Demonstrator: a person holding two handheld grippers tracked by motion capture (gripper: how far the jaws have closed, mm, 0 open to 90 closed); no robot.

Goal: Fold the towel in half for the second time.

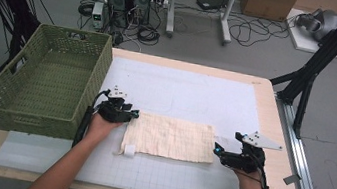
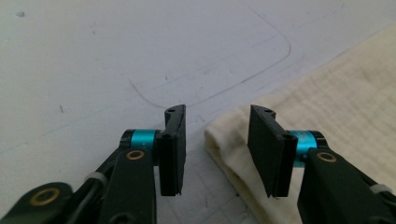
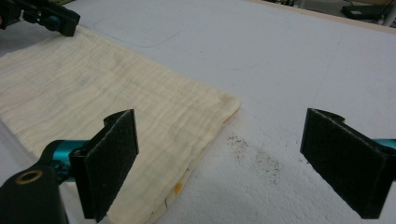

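Note:
A folded cream cloth (image 1: 170, 137) lies flat on the white mat (image 1: 182, 91), with a small white tag (image 1: 129, 150) at its near left corner. My left gripper (image 1: 134, 114) sits low at the cloth's far left corner. In the left gripper view the jaws (image 2: 218, 112) stand partly apart and straddle that corner of the cloth (image 2: 336, 93), with no pad pressing on it. My right gripper (image 1: 216, 149) rests at the cloth's right edge. Its jaws (image 3: 222, 116) are wide open over the near corner of the cloth (image 3: 93, 88). The left gripper (image 3: 51, 18) shows far off at the opposite end.
A green woven basket (image 1: 28, 104) stands at the table's left, close to my left forearm. The wooden table edge (image 1: 274, 120) runs along the right. Dark specks (image 3: 257, 156) dot the mat beside the cloth. Computers and cables lie on the floor beyond the table.

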